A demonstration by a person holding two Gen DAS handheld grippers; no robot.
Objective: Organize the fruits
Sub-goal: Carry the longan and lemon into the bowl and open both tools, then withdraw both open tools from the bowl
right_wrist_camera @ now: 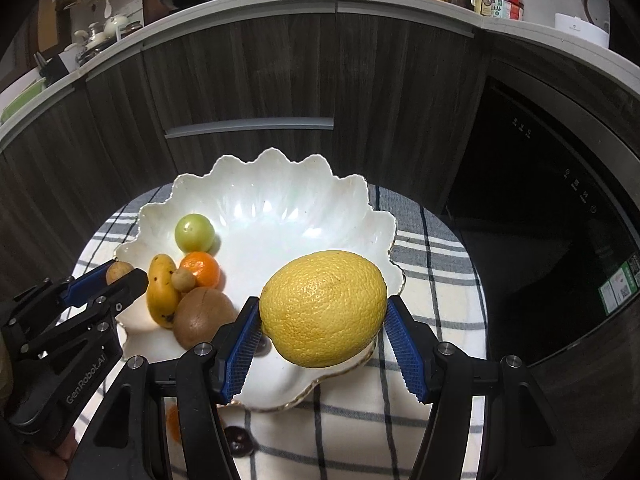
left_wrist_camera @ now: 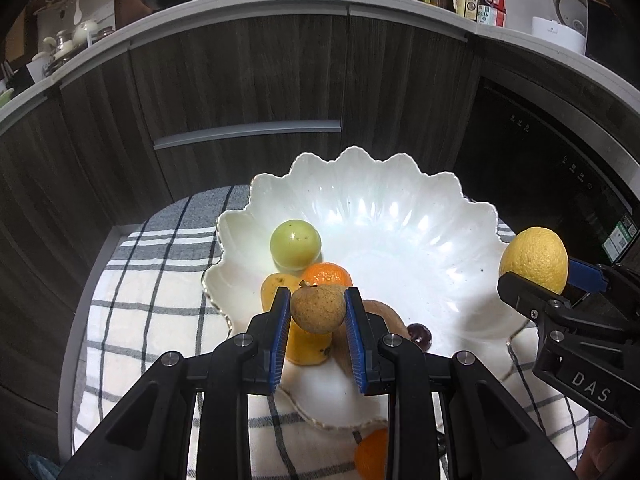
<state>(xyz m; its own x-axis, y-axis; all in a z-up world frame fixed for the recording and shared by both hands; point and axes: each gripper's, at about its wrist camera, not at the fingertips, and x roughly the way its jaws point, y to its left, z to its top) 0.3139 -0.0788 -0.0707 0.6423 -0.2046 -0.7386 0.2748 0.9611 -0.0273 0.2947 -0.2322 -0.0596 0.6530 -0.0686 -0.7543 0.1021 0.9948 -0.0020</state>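
Fruit sits in both tools: the left hand-held gripper (left_wrist_camera: 318, 308) pinches a small brown longan (left_wrist_camera: 317, 308) above the near rim of the scalloped white bowl (left_wrist_camera: 400, 216), while the right hand-held gripper (right_wrist_camera: 323, 312) clamps a large yellow lemon (right_wrist_camera: 323, 308) over the bowl's right edge.

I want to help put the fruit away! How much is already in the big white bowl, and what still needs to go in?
Done: a green fruit, a tangerine, a yellow fruit and a kiwi sit in the bowl. In hand: the left gripper holds a small brown fruit; the right gripper holds a lemon. Left: another tangerine and a dark fruit wait on the checked cloth.
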